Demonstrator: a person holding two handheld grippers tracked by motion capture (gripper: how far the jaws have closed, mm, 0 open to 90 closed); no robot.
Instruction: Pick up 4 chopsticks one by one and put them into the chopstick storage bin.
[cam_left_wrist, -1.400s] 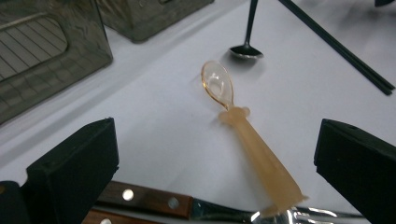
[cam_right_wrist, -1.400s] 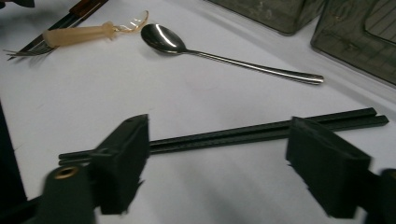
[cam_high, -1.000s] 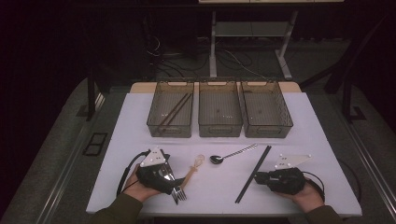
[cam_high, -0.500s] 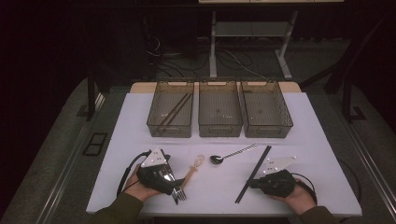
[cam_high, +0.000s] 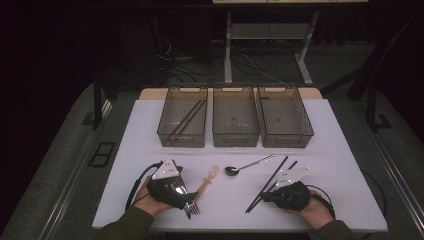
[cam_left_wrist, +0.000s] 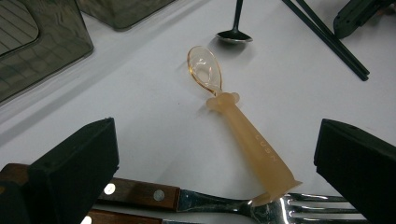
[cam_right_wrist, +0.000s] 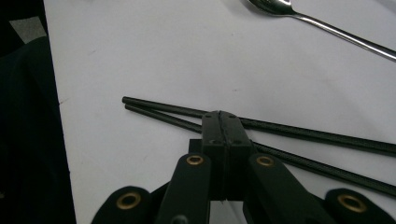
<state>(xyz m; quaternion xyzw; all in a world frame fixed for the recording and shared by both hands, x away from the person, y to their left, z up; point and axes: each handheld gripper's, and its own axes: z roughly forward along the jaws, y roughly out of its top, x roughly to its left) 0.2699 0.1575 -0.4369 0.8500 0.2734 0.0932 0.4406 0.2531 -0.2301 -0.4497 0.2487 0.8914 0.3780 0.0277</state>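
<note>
On the white bench (cam_high: 150, 145) in a dark room, my right claw (cam_right_wrist: 220, 122) – pressed together – overlies black chopsticks (cam_high: 267, 184) running near-left to far-right.

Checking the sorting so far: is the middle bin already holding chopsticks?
No. In the high view the middle bin looks bare, while the dark chopsticks lie in the left bin.

Both grippers are black. The left gripper (cam_high: 189, 204) carries a grey three-cornered plate on top and trails a black cable; its two jaws are blocky, matte pads. The right gripper (cam_right_wrist: 220, 122) has black linkage arms behind the fingers, pinned with brass-coloured rivets, and small screws near the fingertips. The person wears dark olive sleeves.
</note>
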